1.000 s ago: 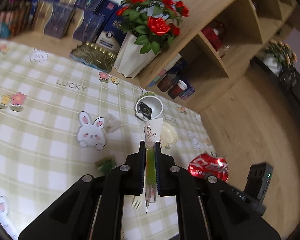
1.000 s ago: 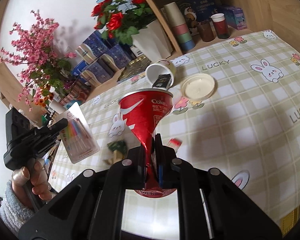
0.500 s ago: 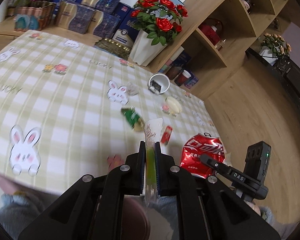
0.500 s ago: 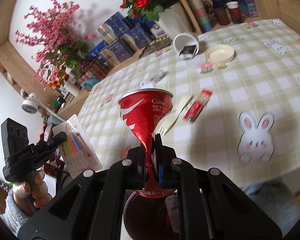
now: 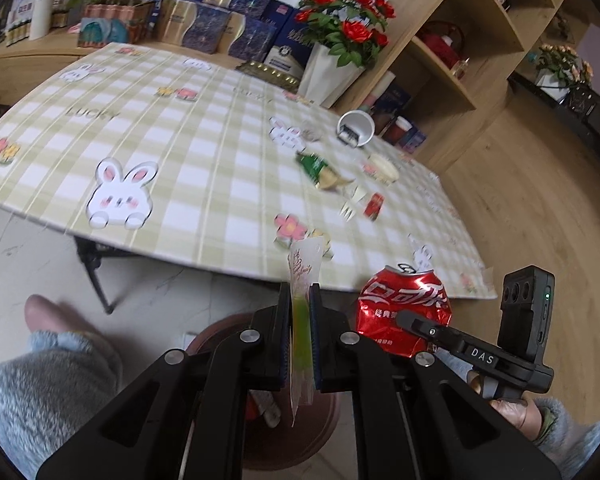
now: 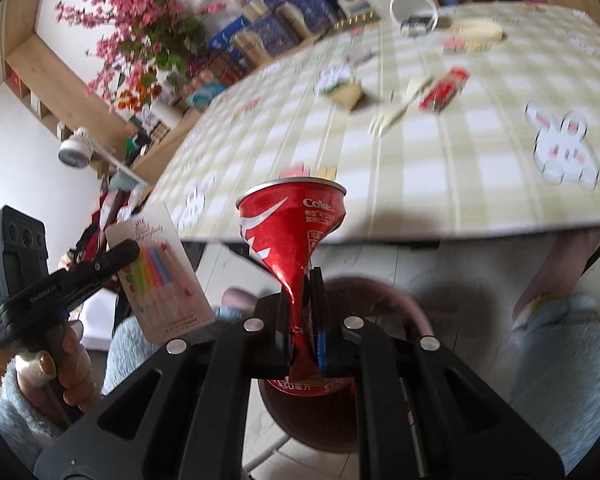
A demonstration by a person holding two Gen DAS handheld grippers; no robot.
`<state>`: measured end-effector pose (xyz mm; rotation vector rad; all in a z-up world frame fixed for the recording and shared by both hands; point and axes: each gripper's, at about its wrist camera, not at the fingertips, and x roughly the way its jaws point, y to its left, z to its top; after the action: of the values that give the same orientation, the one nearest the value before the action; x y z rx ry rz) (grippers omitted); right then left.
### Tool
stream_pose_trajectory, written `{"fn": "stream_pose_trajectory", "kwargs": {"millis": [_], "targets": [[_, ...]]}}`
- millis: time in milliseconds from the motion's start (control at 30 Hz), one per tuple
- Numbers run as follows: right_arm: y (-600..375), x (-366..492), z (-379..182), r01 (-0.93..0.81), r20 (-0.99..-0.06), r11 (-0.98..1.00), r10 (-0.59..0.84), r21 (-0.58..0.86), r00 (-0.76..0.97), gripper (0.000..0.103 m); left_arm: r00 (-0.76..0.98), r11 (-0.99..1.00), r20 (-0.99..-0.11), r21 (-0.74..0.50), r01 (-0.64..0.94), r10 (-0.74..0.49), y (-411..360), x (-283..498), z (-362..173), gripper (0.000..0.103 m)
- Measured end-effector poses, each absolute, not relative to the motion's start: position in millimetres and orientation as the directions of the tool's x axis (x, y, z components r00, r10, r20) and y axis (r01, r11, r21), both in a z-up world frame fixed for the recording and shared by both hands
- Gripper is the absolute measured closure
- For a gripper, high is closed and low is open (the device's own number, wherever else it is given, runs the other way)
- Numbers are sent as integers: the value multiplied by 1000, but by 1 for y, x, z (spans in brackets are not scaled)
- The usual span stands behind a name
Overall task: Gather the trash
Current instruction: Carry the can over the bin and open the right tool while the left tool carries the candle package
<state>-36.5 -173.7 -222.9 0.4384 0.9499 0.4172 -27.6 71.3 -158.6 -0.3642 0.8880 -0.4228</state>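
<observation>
Right gripper (image 6: 305, 300) pinches the crushed cola can (image 6: 296, 224) above the brown bin (image 6: 380, 292); left gripper (image 5: 300, 312) clamps the candle packet (image 5: 303, 280) edgewise alongside.

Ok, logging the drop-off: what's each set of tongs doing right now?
Left tongs: shut on the candle packet.
Right tongs: shut on the crushed cola can.

Red can (image 6: 296, 224); green-white checked tablecloth (image 5: 204, 148), bunny prints.

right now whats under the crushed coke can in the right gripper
A dark red bin on the floor sits right below the crushed coke can. The right gripper and can cover most of its inside.
</observation>
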Motion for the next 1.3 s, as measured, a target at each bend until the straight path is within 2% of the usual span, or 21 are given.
{"fn": "stream_pose_trajectory", "kwargs": {"millis": [467, 767, 867, 933, 1100, 1200, 1300], "targets": [[-158, -41, -287, -58, -801, 862, 490, 503, 343, 91, 511, 875, -719, -455, 168, -472, 61, -41, -201, 94], [-154, -33, -301, -36, -846, 887, 450, 460, 285, 90, 482, 880, -742, -445, 166, -467, 54, -36, -212, 94], [-154, -32, -305, -30, -852, 889, 448, 457, 271, 86, 475, 880, -746, -448, 162, -467, 54, -34, -215, 94], [-155, -33, -305, -31, -853, 890, 445, 455, 272, 77, 471, 880, -748, -447, 163, -467, 53, -34, -215, 94], [-156, -33, -300, -37, -854, 896, 433, 442, 288, 73, 465, 884, -756, -437, 167, -461, 50, -34, -216, 94], [-159, -34, -292, -42, -852, 906, 411, 421, 325, 61, 464, 887, -759, -433, 162, -456, 49, -34, -217, 94], [-161, -37, -281, -47, -851, 925, 366, 377, 377, 41, 463, 888, -762, -433, 154, -452, 50, -33, -218, 94]]}}
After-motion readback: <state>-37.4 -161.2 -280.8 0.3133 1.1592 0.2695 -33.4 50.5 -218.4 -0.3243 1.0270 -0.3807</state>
